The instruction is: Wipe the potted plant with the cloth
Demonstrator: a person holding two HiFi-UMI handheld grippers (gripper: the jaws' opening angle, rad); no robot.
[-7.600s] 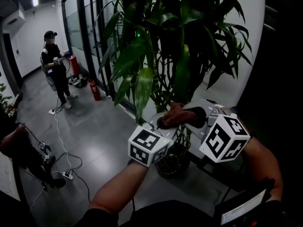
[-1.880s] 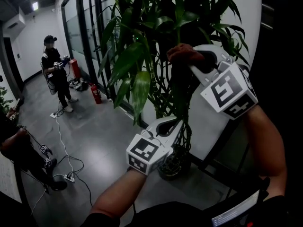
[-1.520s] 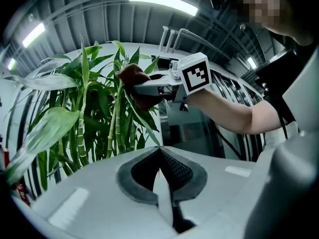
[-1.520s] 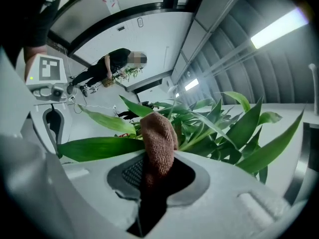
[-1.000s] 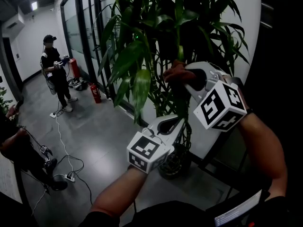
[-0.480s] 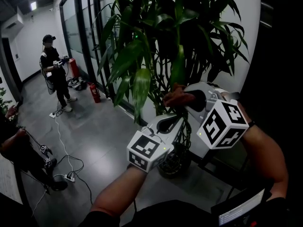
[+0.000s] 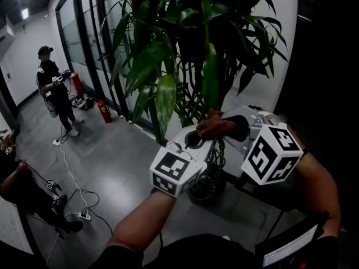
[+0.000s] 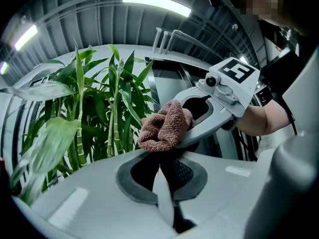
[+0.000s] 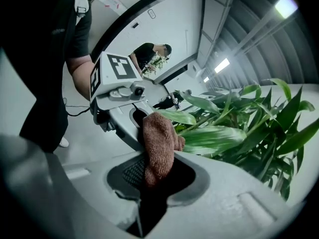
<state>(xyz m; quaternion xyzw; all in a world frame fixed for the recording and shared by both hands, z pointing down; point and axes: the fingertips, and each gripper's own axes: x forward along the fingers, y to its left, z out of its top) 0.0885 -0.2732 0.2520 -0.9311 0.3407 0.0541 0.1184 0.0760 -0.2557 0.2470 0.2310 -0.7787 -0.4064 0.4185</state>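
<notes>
A tall potted plant (image 7: 185, 43) with long green leaves stands in a dark pot (image 7: 203, 187) by the white wall. My right gripper (image 7: 220, 129) is shut on a brown cloth (image 7: 213, 126), which bulges from its jaws (image 9: 158, 148) and rests at the lower end of a hanging leaf (image 7: 209, 77). Just below it, my left gripper (image 7: 193, 142) is shut on that leaf's pale tip (image 8: 163, 198). In the left gripper view the cloth (image 8: 164, 126) and the right gripper (image 8: 192, 133) sit right above the left gripper's jaws. The leaf (image 9: 172, 116) runs toward the left gripper (image 9: 130, 114).
A person (image 7: 53, 88) stands at the back left near red fire extinguishers (image 7: 104, 111) by the glass wall. Cables and a power strip (image 7: 84, 213) lie on the grey floor. Another person (image 7: 11, 178) is at the left edge.
My right gripper has come down along the leaf with the cloth, from high in the foliage to just above the left gripper. The left gripper has stayed where it was.
</notes>
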